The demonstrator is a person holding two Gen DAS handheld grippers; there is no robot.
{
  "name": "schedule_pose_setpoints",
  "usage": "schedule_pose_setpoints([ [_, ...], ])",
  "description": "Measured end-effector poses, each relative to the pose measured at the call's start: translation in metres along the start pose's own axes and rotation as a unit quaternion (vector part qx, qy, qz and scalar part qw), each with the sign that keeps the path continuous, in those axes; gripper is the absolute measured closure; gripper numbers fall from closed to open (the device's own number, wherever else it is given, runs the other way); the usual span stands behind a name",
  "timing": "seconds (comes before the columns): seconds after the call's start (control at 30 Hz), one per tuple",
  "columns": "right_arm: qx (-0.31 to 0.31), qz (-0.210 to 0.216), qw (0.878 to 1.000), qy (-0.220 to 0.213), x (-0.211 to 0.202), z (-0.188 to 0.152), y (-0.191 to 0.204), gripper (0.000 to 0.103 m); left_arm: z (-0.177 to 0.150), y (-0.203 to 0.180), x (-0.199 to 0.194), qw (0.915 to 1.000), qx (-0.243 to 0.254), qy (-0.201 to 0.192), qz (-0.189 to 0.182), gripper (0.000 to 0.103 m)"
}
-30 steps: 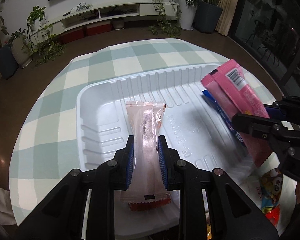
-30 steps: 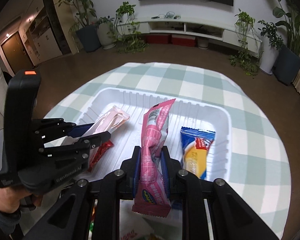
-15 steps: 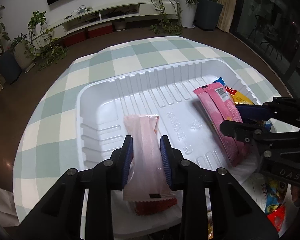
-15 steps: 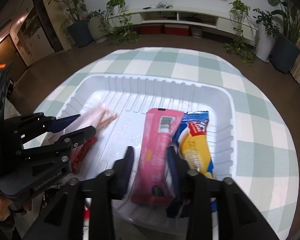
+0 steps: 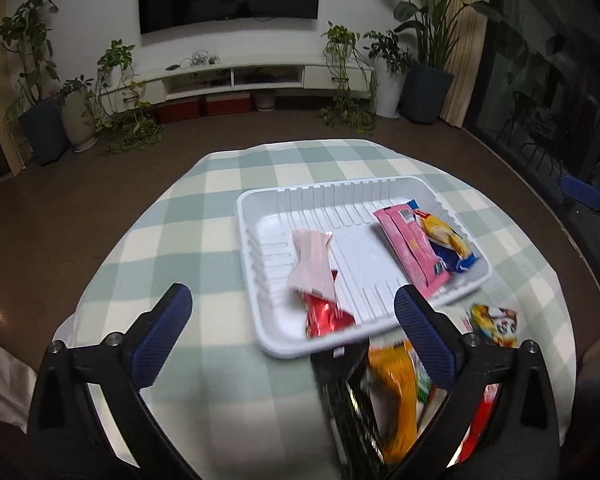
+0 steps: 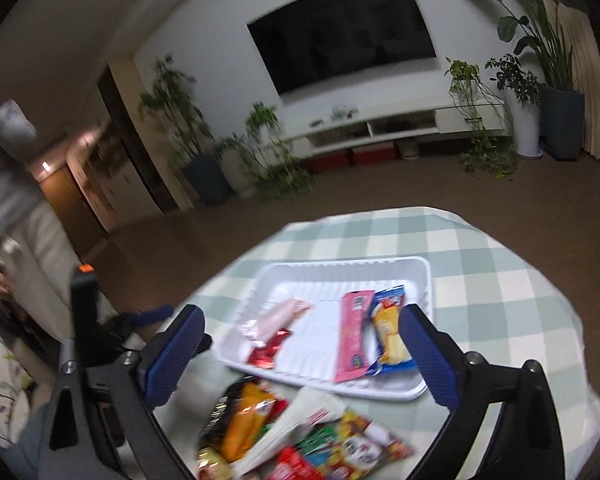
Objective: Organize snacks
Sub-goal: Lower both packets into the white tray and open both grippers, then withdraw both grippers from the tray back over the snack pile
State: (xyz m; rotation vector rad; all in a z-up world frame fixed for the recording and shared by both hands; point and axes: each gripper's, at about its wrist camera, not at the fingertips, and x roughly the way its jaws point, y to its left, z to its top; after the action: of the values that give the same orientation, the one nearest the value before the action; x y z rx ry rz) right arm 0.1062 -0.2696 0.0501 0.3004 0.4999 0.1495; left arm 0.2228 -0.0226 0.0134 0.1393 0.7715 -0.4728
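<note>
A white plastic tray (image 5: pixel 260 332) (image 6: pixel 420 268) lies on the checked tablecloth. In it lie a pale pink packet (image 5: pixel 314 266) (image 6: pixel 278 314) over a red packet (image 5: pixel 324 316) (image 6: pixel 268 350) at the left, and a bright pink packet (image 5: pixel 410 248) (image 6: pixel 352 334) beside a yellow and blue packet (image 5: pixel 446 242) (image 6: pixel 388 328) at the right. My left gripper (image 5: pixel 292 324) is open and empty, above the tray's near edge. My right gripper (image 6: pixel 300 354) is open and empty, pulled back above the near side of the tray.
A pile of loose snack packets (image 6: pixel 300 432) (image 5: pixel 396 396) lies on the cloth in front of the tray. A panda-print packet (image 5: pixel 494 318) lies at the tray's right corner. The round table's edge (image 5: pixel 112 248) falls off to a brown floor. A person stands at the far left (image 6: pixel 8 184).
Both grippers let go of their packets, opened wide and pulled back and up from the tray. The pale pink and bright pink packets now lie in the tray.
</note>
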Motion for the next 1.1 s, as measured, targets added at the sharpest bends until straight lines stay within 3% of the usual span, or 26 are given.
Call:
schedule_pose_setpoints([
  [0.1, 0.028, 0.029, 0.999, -0.008, -0.025, -0.023, 0.005, 0.003, -0.029, -0.001, -0.027, 0.9999, -0.007, 0.000, 0.009, 0.000],
  [0.2, 0.050, 0.039, 0.998, -0.005, -0.040, -0.051, 0.010, 0.003, -0.062, 0.003, -0.044, 0.9988, -0.045, 0.011, 0.018, 0.000],
  [0.4, 0.120, 0.060, 0.990, 0.048, -0.051, -0.124, 0.010, 0.005, -0.105, -0.004, -0.053, 0.9970, -0.058, 0.035, 0.039, 0.000],
  [0.47, 0.121, 0.044, 0.989, 0.074, -0.048, -0.137, 0.010, 0.007, -0.109, -0.009, -0.057, 0.9971, -0.051, 0.034, 0.045, 0.000],
  [0.83, 0.076, -0.010, 0.993, 0.090, -0.044, -0.150, 0.027, 0.008, -0.103, -0.017, -0.049, 0.9970, -0.039, 0.044, 0.049, 0.001],
  [1.1, 0.043, -0.021, 0.994, 0.099, -0.036, -0.157, 0.041, 0.010, -0.105, -0.015, -0.035, 0.9965, -0.043, 0.061, 0.036, 0.010],
])
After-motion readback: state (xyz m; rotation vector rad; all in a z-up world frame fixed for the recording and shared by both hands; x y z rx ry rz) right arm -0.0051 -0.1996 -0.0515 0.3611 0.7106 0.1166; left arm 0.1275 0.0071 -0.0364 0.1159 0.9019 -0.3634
